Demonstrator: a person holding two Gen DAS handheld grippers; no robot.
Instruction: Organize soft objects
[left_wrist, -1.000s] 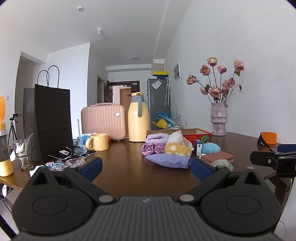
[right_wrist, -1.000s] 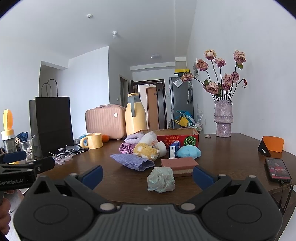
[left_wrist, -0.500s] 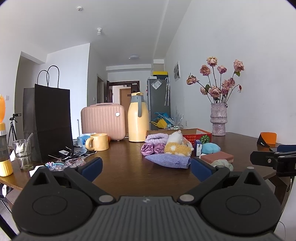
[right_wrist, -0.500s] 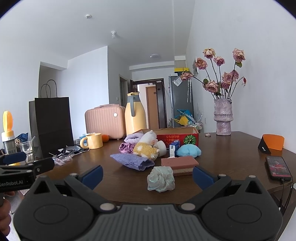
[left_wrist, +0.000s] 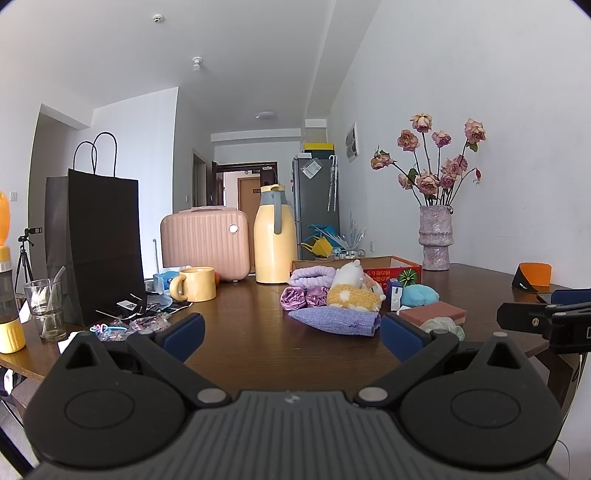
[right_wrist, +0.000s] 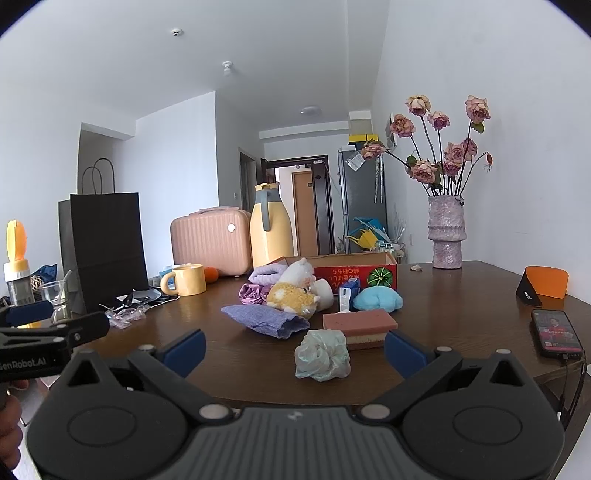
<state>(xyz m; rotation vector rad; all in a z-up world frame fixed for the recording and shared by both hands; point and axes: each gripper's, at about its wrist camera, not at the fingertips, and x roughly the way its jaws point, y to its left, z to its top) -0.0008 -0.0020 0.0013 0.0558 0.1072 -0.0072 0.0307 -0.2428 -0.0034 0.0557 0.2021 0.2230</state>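
Both the left gripper (left_wrist: 291, 338) and right gripper (right_wrist: 295, 349) gaped wide, empty, near the dark wooden table's (right_wrist: 461, 295) front edge, the crumpled pale-green scrunchie (right_wrist: 322, 355) lying nearest.

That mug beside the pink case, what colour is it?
Pale yellow; the mug shows best in the left wrist view.

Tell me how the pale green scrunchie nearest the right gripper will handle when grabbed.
The pale green scrunchie looks crumpled and puffy, so it will probably squash between the jaws. It likely weighs little and may slide on the glossy table if nudged. Lumpy, it seems unlikely to roll.
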